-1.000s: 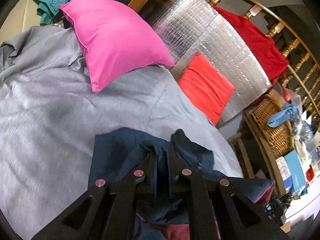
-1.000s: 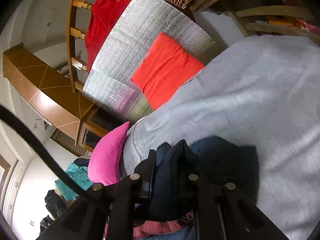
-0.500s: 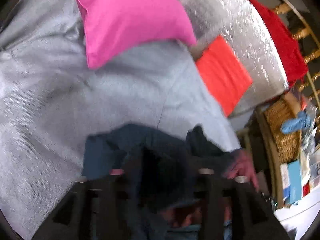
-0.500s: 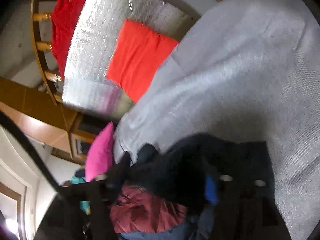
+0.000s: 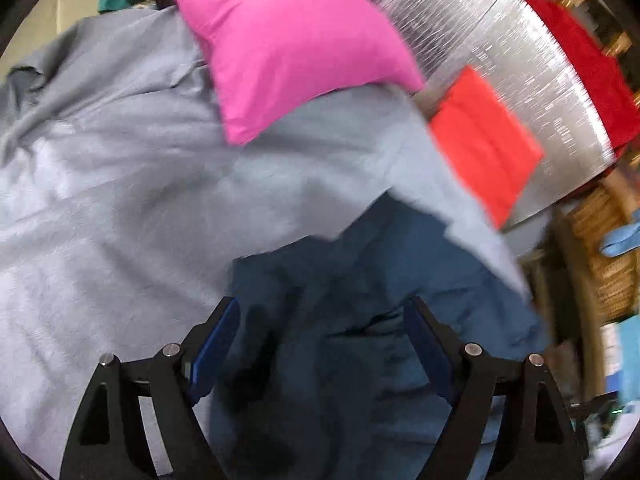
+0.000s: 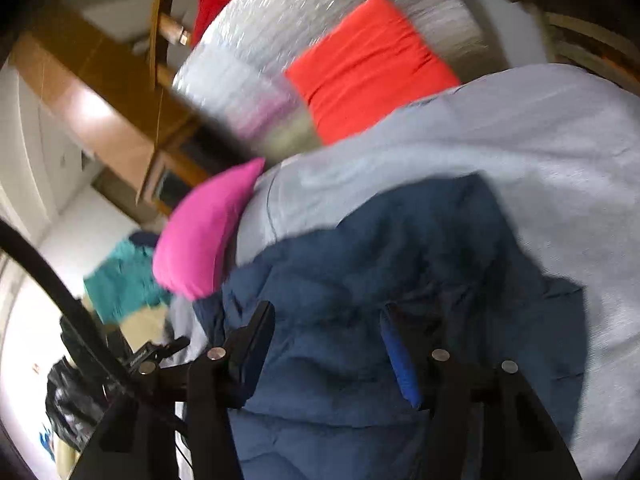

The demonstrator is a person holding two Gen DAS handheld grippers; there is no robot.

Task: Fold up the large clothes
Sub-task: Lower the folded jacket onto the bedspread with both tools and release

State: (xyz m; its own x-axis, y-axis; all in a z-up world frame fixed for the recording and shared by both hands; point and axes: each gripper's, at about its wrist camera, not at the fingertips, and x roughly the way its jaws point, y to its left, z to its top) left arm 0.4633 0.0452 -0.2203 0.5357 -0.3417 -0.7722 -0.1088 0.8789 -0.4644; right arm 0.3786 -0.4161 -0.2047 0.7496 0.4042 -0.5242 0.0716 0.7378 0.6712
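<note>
1. Left gripper [image 5: 320,344] — a second ago I had it pinched on the jacket [image 5: 360,320]; jaws now opening, wide, cloth loose between.
2. Right gripper [image 6: 328,344] — released too, jaws now closing, pads clear of cloth.
3. Jacket — dropped on the bed [image 5: 100,200]; fold laid, I judge.

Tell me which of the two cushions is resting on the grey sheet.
The pink cushion lies on the grey sheet. The orange-red cushion is off it, leaning against the silver foil panel.
</note>
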